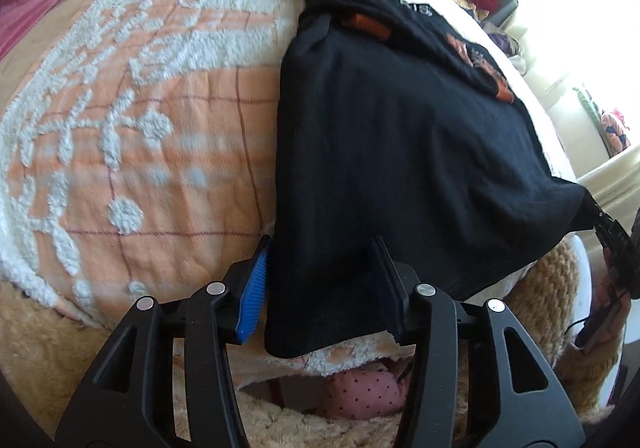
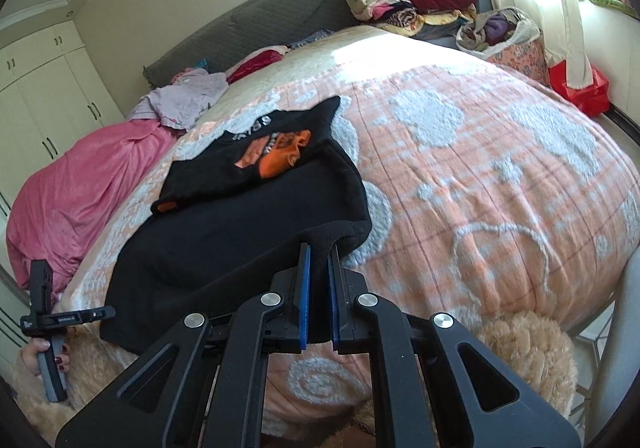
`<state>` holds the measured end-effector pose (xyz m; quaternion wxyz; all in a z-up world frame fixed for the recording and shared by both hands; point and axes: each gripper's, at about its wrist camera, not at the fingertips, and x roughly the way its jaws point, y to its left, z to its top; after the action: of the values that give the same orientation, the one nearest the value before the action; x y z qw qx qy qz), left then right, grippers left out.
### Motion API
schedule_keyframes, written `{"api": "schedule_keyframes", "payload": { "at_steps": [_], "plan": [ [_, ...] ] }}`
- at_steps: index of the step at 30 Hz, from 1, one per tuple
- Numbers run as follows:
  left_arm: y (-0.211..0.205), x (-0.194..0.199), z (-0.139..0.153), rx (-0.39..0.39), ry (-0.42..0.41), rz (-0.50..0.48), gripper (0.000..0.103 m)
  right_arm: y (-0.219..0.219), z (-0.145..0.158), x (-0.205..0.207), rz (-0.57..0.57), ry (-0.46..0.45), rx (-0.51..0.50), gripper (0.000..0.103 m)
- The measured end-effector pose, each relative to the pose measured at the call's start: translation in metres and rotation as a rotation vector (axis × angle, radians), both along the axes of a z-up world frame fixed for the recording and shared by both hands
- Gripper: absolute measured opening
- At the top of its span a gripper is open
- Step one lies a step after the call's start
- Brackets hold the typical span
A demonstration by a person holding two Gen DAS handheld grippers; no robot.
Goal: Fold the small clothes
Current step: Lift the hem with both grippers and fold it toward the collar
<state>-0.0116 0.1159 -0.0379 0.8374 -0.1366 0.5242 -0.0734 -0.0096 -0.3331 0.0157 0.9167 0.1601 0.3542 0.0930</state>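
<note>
The black shirt (image 2: pixel 248 232) lies on the bed's peach-and-white blanket (image 2: pixel 480 176), its upper part with the orange car print (image 2: pixel 280 156) flat on the blanket and its lower hem hanging toward the bed's near edge. The right hand-held gripper (image 2: pixel 318 268) is clamped on the hem's right corner, with black cloth bunched between its blue pads (image 2: pixel 305 288). The left hand-held gripper (image 1: pixel 320 280) has its jaws standing wide apart around the hem's left corner; cloth drapes between them and over the far finger, so nothing is pinched on that side. The step in hand looks like taking both bottom corners to carry the hem up over the print. To do it well, I would close the left jaws on the corner at the same depth as the right grip, catching both layers, then lift the two corners level and together so the hem stays taut and straight, and lay it down square with the shoulders rather than dragging the shirt along the fuzzy blanket. Much is hard to read: the sleeves seem tucked in, an orange cuff (image 2: pixel 166 206) showing at one edge, but the black cloth hides the folds. The white lettering (image 2: pixel 256 128) near the collar is too blurred to read, and the left gripper's far pad is covered by cloth.
</note>
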Motion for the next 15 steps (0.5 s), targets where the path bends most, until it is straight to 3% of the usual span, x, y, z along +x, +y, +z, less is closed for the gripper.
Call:
{"api": "schedule_keyframes", "payload": {
  "at_steps": [2,3,4,5,7,15],
  "plan": [
    [-0.003,-0.001,-0.001,0.024,-0.012,0.004,0.034,-0.002,-0.006,-0.001,-0.006,0.015,0.005,0.007],
    [-0.005,-0.002,0.0,0.028,-0.021,0.008,0.026,-0.002,-0.007,-0.002,-0.007,0.018,0.007,0.007],
    [-0.005,-0.003,0.001,0.023,-0.028,0.011,0.009,-0.003,-0.008,-0.003,-0.007,0.02,0.008,0.007],
    [-0.005,-0.004,0.003,0.02,-0.035,0.014,0.006,-0.003,-0.007,-0.003,-0.007,0.019,0.007,0.007],
    [-0.007,-0.006,0.008,0.038,-0.055,0.012,0.004,-0.002,-0.005,-0.004,-0.004,0.013,0.005,0.007],
    [0.004,-0.004,0.06,-0.022,-0.194,0.019,0.003,-0.003,0.012,-0.001,0.0,-0.028,0.023,0.007]
  ]
}}
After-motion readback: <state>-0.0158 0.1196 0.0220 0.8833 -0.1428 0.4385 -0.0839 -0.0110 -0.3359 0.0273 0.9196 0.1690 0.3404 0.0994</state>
